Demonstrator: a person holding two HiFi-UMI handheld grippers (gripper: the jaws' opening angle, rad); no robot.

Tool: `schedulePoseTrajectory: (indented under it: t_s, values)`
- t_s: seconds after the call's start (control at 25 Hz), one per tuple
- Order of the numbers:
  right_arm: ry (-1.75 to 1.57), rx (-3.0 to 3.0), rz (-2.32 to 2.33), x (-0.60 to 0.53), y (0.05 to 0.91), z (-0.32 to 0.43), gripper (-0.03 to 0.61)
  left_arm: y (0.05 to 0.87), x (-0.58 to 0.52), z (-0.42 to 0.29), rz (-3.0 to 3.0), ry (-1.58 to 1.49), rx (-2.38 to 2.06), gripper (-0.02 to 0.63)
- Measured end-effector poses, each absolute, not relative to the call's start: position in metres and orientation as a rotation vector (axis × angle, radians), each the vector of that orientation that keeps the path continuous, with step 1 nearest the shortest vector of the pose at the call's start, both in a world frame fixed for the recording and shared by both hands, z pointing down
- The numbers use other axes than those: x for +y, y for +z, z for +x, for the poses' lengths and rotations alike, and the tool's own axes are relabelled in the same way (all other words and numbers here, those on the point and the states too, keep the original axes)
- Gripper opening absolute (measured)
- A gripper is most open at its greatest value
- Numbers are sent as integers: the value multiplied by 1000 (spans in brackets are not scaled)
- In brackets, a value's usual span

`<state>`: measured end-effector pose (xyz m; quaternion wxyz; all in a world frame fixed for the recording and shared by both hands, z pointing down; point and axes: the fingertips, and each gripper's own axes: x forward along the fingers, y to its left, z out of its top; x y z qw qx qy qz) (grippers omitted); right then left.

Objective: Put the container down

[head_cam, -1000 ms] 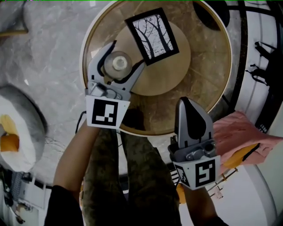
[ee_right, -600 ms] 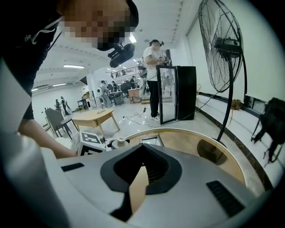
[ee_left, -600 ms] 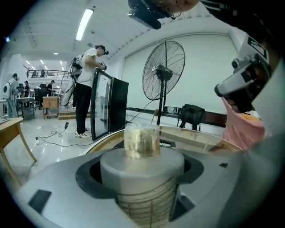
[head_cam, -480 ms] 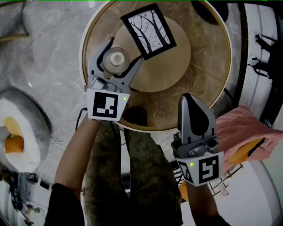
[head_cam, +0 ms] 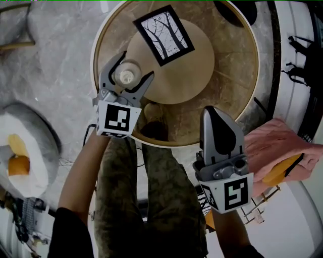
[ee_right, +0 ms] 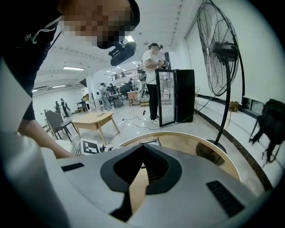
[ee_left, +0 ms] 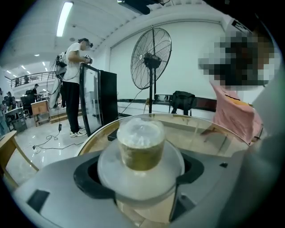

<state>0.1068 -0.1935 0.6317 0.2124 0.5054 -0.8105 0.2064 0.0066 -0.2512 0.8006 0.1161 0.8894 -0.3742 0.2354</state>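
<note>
A small clear container [head_cam: 126,76] with a pale lid and yellowish contents sits between the jaws of my left gripper [head_cam: 129,75]. The gripper is shut on the container's wide rim. It hovers over the left part of the round marble table [head_cam: 232,101], beside the round wooden board [head_cam: 176,75]. In the left gripper view the container [ee_left: 140,147] fills the gap, its rim touching both jaws. My right gripper [head_cam: 215,115] is shut with nothing in it, at the table's near edge. In the right gripper view its jaw tips [ee_right: 141,147] meet.
A framed picture of bare trees [head_cam: 164,34] lies on the wooden board. A dark bag [head_cam: 234,12] sits at the table's far side. Pink cloth [head_cam: 282,151] lies at the right. A white round cushion [head_cam: 22,156] sits on the floor at the left. A standing fan [ee_left: 151,58] rises beyond the table.
My left gripper has drawn the container slightly nearer to me and toward the table's left edge, and it looks lower. The right gripper has barely moved.
</note>
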Motion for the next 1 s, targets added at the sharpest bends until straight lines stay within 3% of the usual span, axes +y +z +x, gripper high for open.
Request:
schedulePoseTrajectory:
  t_s: [0.56,1.0]
  values:
    - [536,-2280,1374,-177,609,106,21,794,-240,-9,2578,700,-1123,393]
    - [572,-2278,1394,-163,580,103,21,743,-205,-49,2481,603,-1200,393]
